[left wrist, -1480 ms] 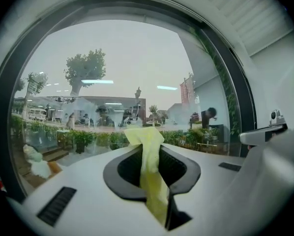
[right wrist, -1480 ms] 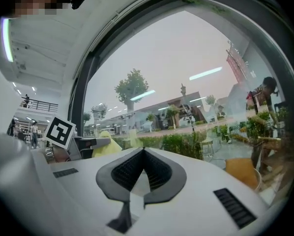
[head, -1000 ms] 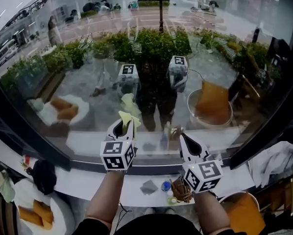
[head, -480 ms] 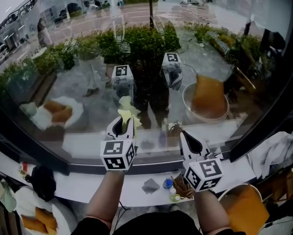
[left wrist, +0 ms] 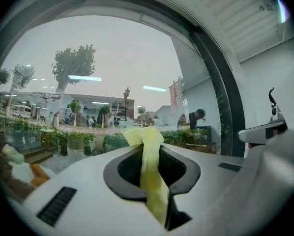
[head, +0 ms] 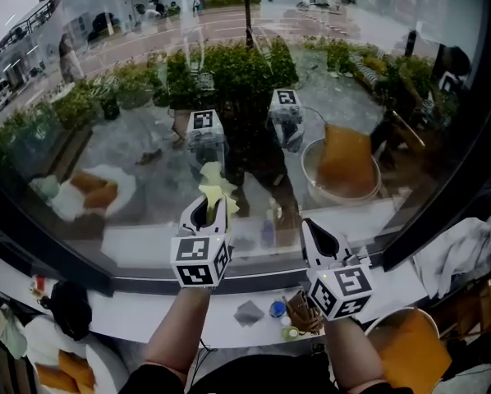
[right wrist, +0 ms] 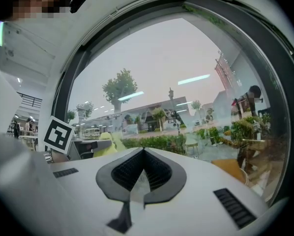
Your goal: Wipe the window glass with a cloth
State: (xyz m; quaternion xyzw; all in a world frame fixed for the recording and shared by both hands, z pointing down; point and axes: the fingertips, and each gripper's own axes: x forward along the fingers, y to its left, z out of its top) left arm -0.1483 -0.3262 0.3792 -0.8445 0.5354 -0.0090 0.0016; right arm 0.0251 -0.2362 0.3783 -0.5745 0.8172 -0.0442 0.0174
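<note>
Between the jaws of the left gripper (head: pixel 210 213) a yellow cloth (head: pixel 217 184) is pinched tight, its loose end sticking out at twelve o'clock, right up at the window glass (head: pixel 130 150). At three o'clock from it, the right gripper (head: pixel 309 235) is clenched on nothing.

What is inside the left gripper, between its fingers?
A yellow cloth, pinched between the shut fingers of the left gripper. Its crumpled top sticks out past the fingertips. The gripper body covers the cloth's lower end, so how far down it reaches cannot be seen.
</note>
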